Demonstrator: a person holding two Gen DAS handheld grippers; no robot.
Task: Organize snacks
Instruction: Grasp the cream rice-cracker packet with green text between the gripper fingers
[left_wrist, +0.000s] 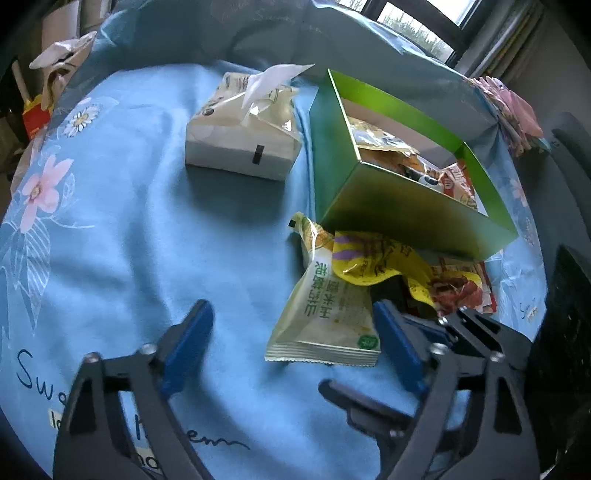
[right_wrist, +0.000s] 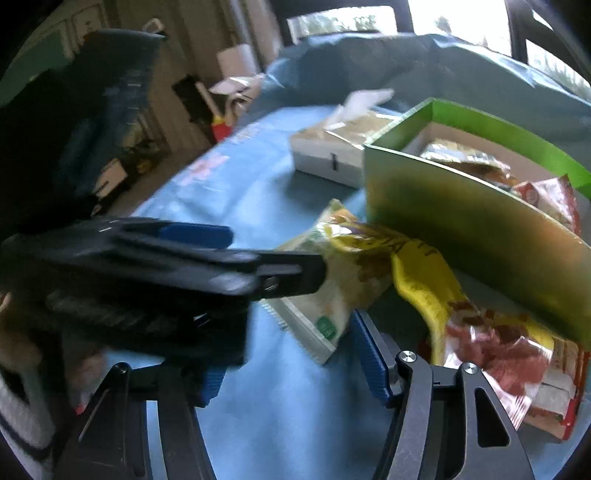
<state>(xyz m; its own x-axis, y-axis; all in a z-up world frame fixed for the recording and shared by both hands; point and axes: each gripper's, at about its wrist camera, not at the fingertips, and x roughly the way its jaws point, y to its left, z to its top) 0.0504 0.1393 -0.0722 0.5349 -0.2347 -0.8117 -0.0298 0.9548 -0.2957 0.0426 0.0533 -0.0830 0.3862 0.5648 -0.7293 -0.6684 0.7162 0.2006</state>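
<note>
A green box (left_wrist: 399, 206) (right_wrist: 476, 221) stands open on the blue cloth and holds several snack packets (left_wrist: 384, 138). In front of it lie a pale green packet (left_wrist: 328, 317) (right_wrist: 328, 295), a yellow packet (left_wrist: 373, 262) (right_wrist: 424, 280) and a red packet (left_wrist: 461, 291) (right_wrist: 509, 350). My left gripper (left_wrist: 291, 325) is open, low over the cloth, with the pale green packet beside its right finger. It also shows in the right wrist view (right_wrist: 236, 247). My right gripper (right_wrist: 288, 365) is open and empty just short of the packets; it also shows in the left wrist view (left_wrist: 476, 332).
A soft pack of tissues (left_wrist: 243, 136) (right_wrist: 332, 147) lies left of the box. The blue flowered cloth (left_wrist: 110, 229) covers the table. A red carton (left_wrist: 35, 118) and paper bag stand beyond the far left edge. Folded pink cloth (left_wrist: 517, 110) lies at the far right.
</note>
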